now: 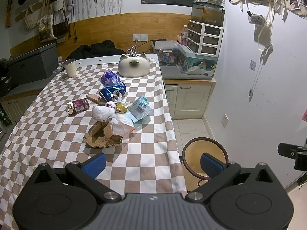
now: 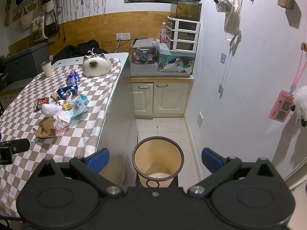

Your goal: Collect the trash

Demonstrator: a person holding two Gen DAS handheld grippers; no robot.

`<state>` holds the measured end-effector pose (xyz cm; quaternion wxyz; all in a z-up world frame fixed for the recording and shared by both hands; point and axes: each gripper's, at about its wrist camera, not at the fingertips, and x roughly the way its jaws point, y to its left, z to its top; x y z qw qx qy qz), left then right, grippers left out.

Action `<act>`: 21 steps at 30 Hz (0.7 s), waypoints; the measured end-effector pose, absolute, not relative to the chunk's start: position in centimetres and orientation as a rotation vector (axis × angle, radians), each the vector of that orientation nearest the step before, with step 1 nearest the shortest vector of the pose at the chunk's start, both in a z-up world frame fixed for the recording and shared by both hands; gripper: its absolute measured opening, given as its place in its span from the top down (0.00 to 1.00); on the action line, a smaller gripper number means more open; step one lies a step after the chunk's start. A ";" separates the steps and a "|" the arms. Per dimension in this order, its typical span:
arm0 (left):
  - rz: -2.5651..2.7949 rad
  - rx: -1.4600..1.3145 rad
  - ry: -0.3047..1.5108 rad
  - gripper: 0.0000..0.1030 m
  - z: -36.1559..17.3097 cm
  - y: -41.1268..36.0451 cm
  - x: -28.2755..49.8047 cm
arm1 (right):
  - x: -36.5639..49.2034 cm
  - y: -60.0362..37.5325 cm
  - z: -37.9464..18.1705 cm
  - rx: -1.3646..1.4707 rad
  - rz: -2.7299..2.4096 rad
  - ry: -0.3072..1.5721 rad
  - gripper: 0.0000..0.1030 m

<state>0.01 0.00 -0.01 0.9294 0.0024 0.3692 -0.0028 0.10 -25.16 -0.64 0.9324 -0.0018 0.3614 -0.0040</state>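
Observation:
A heap of trash lies mid-table on the checkered cloth [image 1: 48, 134]: torn brown cardboard [image 1: 102, 136], a clear plastic bag [image 1: 121, 123], a white crumpled wad [image 1: 101, 112], a gold wrapper [image 1: 121, 107], a teal packet [image 1: 140, 108], a blue wrapper [image 1: 112, 92], a purple wrapper [image 1: 109, 77] and a red box [image 1: 79, 105]. My left gripper [image 1: 153, 164] is open, held above the table's near right edge, short of the heap. My right gripper [image 2: 155, 161] is open over the tan bin [image 2: 158, 159] on the floor, nothing between its fingers. The heap [image 2: 63, 111] shows at left there.
A cat-shaped ceramic bowl [image 1: 133, 65] and a white cup [image 1: 69, 68] stand at the table's far end. The bin [image 1: 205, 159] stands on the tiled floor right of the table. Cabinets [image 2: 163, 97] with boxes, drawers and a fish tank [image 2: 185, 8] fill the far corner.

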 end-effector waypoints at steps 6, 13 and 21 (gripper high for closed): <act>-0.006 0.005 0.756 0.00 0.0 0.0 0.0 | 0.1 -25.1 -0.7 -0.004 -0.008 0.740 0.00; -0.005 0.003 0.751 0.00 0.0 0.1 0.0 | 0.2 -25.2 -0.6 -0.002 -0.009 0.737 0.00; 0.025 -0.016 0.743 0.00 0.2 1.5 0.3 | 0.4 -24.4 -0.4 0.005 -0.005 0.729 0.00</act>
